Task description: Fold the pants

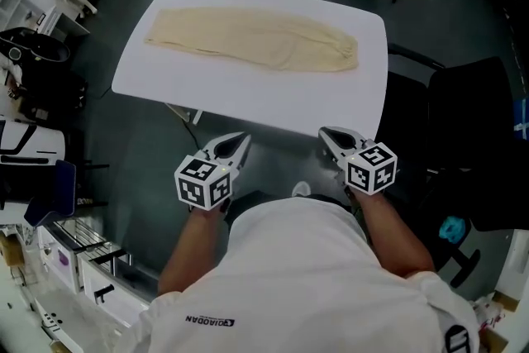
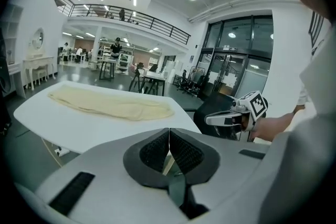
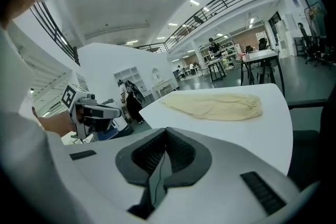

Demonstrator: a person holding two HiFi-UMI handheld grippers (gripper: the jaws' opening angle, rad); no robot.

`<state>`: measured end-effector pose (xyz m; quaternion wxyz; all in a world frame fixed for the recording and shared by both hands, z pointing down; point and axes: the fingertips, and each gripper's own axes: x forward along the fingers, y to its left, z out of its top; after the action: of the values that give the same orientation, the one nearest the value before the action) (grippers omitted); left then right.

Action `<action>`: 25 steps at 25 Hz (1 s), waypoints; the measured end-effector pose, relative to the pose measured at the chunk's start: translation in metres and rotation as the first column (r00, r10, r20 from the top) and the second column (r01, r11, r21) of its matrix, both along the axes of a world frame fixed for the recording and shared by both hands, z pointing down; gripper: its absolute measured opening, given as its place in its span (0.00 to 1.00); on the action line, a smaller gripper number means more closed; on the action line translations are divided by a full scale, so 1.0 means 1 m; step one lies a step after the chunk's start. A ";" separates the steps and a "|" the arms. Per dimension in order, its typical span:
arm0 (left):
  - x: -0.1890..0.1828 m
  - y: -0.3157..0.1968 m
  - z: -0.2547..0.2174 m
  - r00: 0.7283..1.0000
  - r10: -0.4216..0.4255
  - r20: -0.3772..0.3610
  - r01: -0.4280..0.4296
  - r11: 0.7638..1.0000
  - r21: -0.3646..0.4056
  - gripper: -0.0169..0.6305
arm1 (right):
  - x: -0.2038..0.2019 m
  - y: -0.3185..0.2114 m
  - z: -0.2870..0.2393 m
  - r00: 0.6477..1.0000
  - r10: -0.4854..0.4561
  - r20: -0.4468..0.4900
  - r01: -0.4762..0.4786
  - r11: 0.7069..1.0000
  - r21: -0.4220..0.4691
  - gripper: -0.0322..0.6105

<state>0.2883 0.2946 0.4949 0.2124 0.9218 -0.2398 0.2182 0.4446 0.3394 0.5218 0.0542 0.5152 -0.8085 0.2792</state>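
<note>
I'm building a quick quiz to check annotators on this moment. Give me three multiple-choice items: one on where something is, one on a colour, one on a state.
1. The pants lie: A) flat on the white table; B) on the floor; C) draped on a chair.
2. The pants are: A) black; B) cream; C) red.
3. The left claw and right claw are: A) wide open; B) shut on cloth; C) shut, empty.
Key: 1A, they spread across the tabletop; 2B, pale cream against the white top; 3C, each gripper view shows pads together with nothing between.
</note>
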 end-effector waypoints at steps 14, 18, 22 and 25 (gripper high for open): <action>0.001 -0.056 0.015 0.991 0.091 0.098 -0.090 0.996 -0.020 0.07 | 0.010 -0.048 0.017 0.998 0.061 0.010 -0.060 0.997 -0.039 0.08; 0.002 -0.092 0.019 0.984 0.148 0.097 -0.147 0.989 -0.021 0.07 | 0.013 -0.075 0.023 0.991 0.133 0.005 -0.132 0.990 -0.057 0.08; -0.002 -0.143 0.025 0.975 0.194 0.106 -0.192 0.981 -0.029 0.07 | 0.001 -0.111 0.025 0.984 0.178 0.003 -0.178 0.982 -0.070 0.08; -0.009 -0.180 0.029 0.964 0.238 0.115 -0.234 0.971 -0.046 0.07 | -0.013 -0.141 0.026 0.976 0.218 0.007 -0.216 0.972 -0.089 0.08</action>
<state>0.2796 0.1142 0.5238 0.1847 0.9257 -0.1370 0.3004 0.4317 0.1981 0.5480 0.0394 0.5953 -0.7347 0.3230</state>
